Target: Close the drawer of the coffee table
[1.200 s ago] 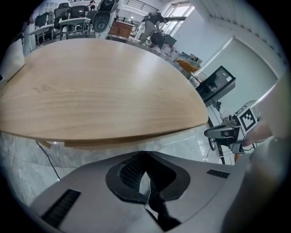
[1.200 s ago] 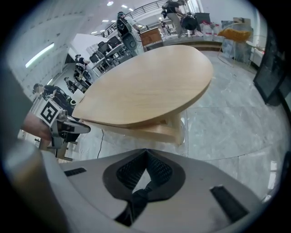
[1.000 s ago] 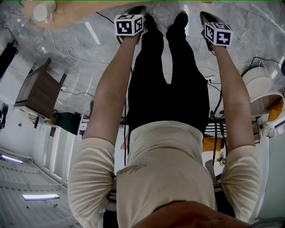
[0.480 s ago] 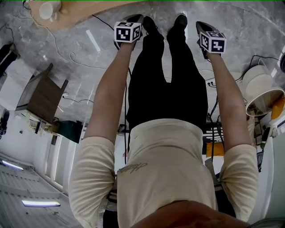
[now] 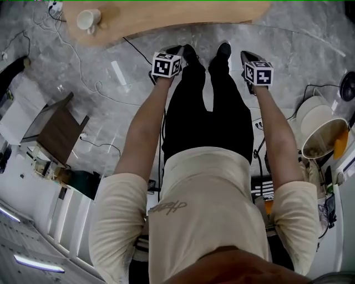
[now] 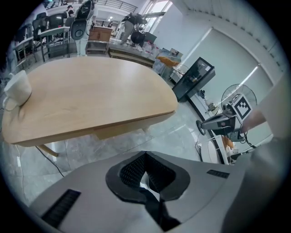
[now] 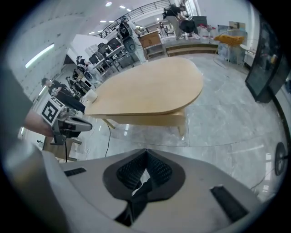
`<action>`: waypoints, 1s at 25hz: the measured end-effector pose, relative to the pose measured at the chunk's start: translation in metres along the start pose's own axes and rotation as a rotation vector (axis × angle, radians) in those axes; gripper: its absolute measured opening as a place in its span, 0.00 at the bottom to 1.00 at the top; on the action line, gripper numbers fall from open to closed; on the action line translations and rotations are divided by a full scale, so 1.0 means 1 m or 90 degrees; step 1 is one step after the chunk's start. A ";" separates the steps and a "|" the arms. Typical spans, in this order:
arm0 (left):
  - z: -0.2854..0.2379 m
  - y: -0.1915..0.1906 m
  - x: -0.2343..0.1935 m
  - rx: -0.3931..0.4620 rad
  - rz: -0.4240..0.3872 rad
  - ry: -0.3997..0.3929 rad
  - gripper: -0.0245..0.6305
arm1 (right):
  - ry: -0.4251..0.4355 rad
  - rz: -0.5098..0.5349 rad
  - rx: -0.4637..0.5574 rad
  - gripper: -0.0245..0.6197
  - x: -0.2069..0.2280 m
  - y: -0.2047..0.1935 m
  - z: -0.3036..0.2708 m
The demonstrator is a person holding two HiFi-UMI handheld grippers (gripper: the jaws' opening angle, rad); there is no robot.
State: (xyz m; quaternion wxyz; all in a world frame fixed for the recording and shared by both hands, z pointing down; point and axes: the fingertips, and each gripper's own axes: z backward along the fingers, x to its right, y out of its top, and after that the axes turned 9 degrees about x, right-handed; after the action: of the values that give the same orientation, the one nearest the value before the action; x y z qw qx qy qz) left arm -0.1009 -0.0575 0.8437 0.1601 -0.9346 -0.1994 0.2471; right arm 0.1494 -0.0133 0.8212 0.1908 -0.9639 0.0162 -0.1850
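Over the last second the coffee table (image 5: 166,16) has slid further into the head view, its pale wooden top now filling much of the upper edge, with a white cup (image 5: 87,20) near its left end — the person seems to be closing in on it. Both arms reach forward over the grey floor (image 5: 105,105). The left gripper (image 6: 144,169) and the right gripper (image 7: 145,171) each have their jaws together with nothing between them, both well short of the table. The drawer (image 7: 148,120) appears to be the light box under the tabletop's near edge; how far out it stands cannot be told. The push itself looks not yet begun
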 end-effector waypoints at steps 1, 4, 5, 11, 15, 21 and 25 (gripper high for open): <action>0.008 0.003 0.004 0.003 0.002 0.000 0.04 | 0.001 0.001 0.001 0.03 -0.005 0.003 0.007; 0.036 0.016 0.011 0.011 -0.002 -0.002 0.04 | 0.003 -0.002 0.015 0.03 -0.025 0.017 0.029; 0.046 0.021 0.012 0.015 -0.003 -0.001 0.04 | 0.005 -0.003 0.020 0.03 -0.033 0.023 0.037; 0.112 0.052 0.031 0.059 -0.017 0.010 0.04 | 0.023 -0.001 0.046 0.03 -0.075 0.047 0.093; 0.147 0.077 0.050 0.112 -0.017 0.006 0.04 | 0.047 0.030 0.055 0.03 -0.095 0.051 0.124; 0.205 0.109 0.065 0.203 0.027 0.042 0.04 | 0.101 0.080 0.103 0.03 -0.137 0.071 0.172; 0.239 0.143 0.091 0.259 0.020 0.039 0.04 | 0.130 0.112 0.165 0.03 -0.162 0.105 0.203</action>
State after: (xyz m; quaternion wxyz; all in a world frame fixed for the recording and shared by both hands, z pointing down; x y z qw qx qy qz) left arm -0.1119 -0.0930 0.5528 0.3475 -0.8931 -0.1260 0.2565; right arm 0.0761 -0.0211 0.5508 0.3261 -0.9023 0.0958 -0.2653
